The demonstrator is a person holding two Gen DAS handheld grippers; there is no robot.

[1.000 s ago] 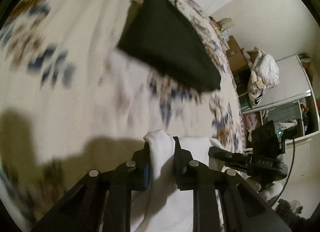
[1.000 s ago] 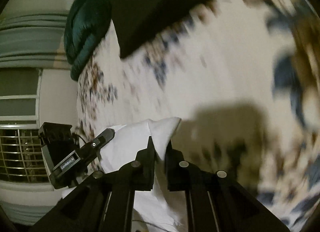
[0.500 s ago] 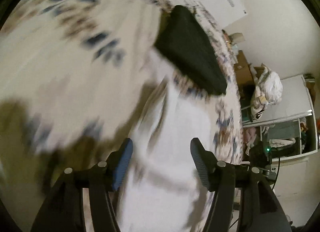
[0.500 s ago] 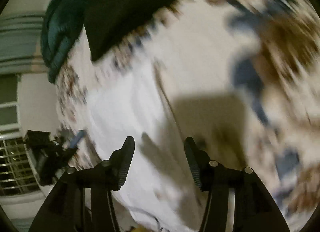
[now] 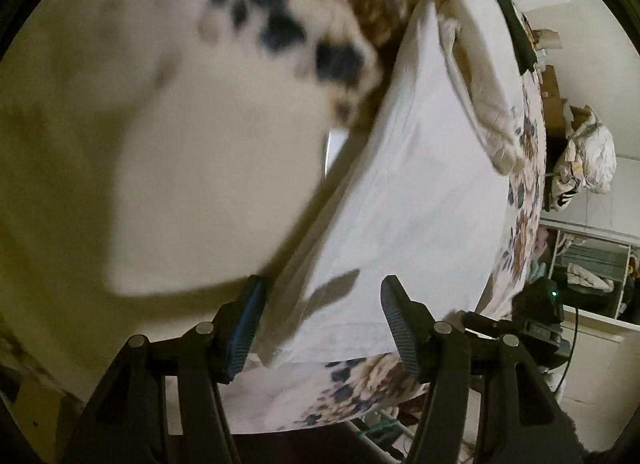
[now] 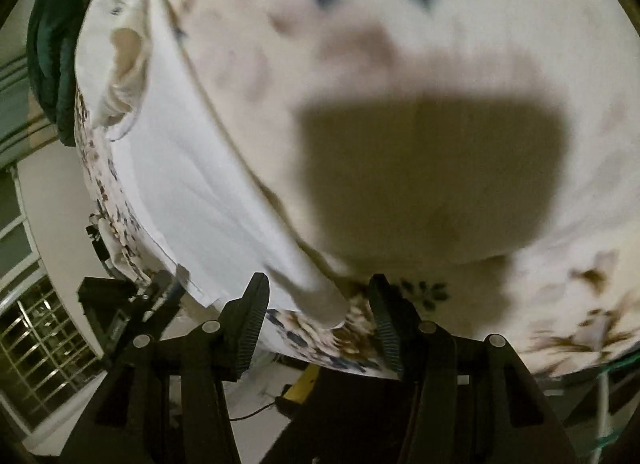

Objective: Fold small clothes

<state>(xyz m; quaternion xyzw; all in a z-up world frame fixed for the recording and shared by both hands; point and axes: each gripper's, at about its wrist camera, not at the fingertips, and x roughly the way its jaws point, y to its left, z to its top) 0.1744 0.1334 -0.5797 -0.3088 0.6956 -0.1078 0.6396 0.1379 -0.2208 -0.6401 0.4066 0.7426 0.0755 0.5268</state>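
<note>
A white garment (image 5: 416, 200) lies spread flat on the floral bedsheet (image 5: 200, 112), its collar end far from me. My left gripper (image 5: 320, 316) is open and empty, just above the garment's near left corner. In the right wrist view the same white garment (image 6: 176, 184) lies left of centre, its near right corner (image 6: 320, 300) between the open jaws of my right gripper (image 6: 318, 312), which holds nothing. The left gripper shows at the lower left of that view (image 6: 132, 308).
A dark folded cloth (image 5: 516, 24) lies at the far edge of the bed. A teal blanket (image 6: 52, 48) sits at the bed's far left corner. Boxes, a white bag (image 5: 588, 152) and shelves stand beyond the bed on the right.
Both grippers let go of the white garment's corners and opened. The garment now lies flat on the bed, and both grippers have drawn back toward its near edge.
</note>
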